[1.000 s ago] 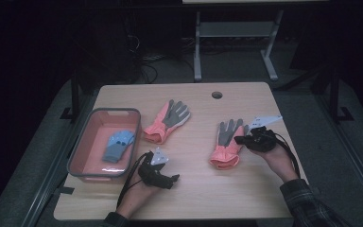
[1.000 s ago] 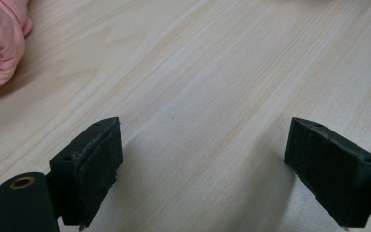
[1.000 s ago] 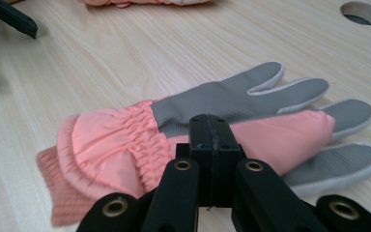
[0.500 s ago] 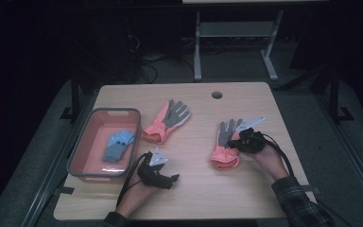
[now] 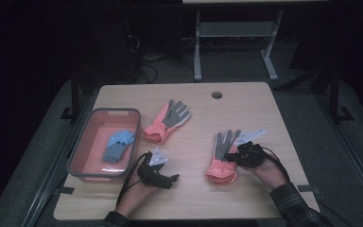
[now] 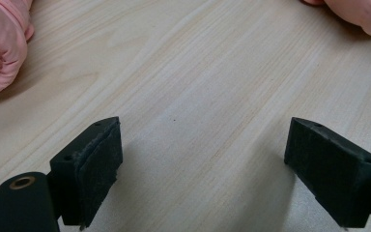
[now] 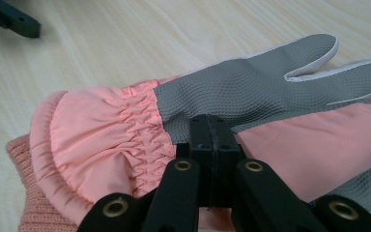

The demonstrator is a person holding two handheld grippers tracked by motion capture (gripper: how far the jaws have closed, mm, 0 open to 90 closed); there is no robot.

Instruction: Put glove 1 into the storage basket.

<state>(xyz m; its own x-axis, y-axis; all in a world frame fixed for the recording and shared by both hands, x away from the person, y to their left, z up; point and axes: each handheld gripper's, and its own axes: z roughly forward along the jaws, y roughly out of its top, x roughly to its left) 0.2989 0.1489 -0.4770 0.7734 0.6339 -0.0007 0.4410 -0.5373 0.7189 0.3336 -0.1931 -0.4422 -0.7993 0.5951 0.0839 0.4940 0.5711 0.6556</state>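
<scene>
**Right jaws pinched at the near glove's edge**

Lowest in the high view, the two hands enter from the bottom edge. The left gripper (image 5: 163,172) sits at lower centre-left with its jaws spread wide over bare table (image 5: 194,198) — nothing is between the pads in the left gripper view, and a bit of pink fabric shows at that view's upper left corner.

At lower right of the high view the right gripper (image 5: 234,153) lies against the near glove (image 5: 222,163), a pink glove with a grey palm. In the right gripper view its jaws are pressed together at the glove's (image 7: 251,106) side, just where the gathered wrist meets the grey palm; whether fabric is caught between the pads I cannot tell. The relation that matters: the glove's long axis runs up the frame, cuff toward the bottom edge and fingers toward the top, and the gripper comes at it from the right, across that axis. The right hand is plainly the nearer one.

Farther up, at centre, a second pink glove (image 5: 168,120) lies slanted. To its left stands a pink bin (image 5: 82,151) holding a blue glove (image 5: 116,145) — probably where the gloves go.
</scene>
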